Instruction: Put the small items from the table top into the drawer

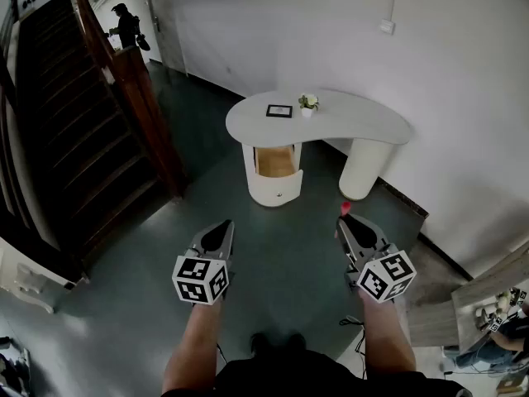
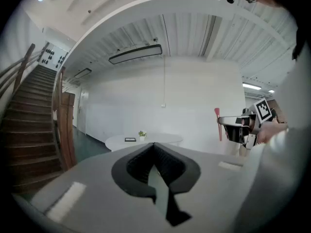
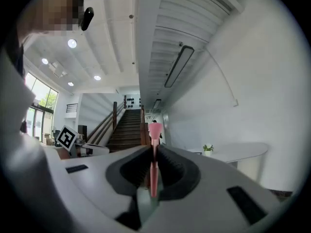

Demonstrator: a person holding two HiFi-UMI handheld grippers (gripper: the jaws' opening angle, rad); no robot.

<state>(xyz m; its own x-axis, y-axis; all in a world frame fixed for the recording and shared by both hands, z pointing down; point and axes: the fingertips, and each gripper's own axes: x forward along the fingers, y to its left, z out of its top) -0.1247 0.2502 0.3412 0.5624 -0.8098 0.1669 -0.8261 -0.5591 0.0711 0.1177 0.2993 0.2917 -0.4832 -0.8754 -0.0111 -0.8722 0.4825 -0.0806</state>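
Drawer (image 1: 277,162) stands open under the white table (image 1: 364,126), well apart from both grippers. Right gripper (image 1: 346,224) is clamped on a slim pink stick (image 3: 154,154); left gripper (image 1: 223,227) is closed, empty. Advise approaching squarely, lowering the stick inside before release.

White curvy tabletop (image 1: 364,122), only two small things on it
a small dark picture frame (image 1: 279,111) and a tiny potted plant (image 1: 308,103) just beside it, both toward the left end
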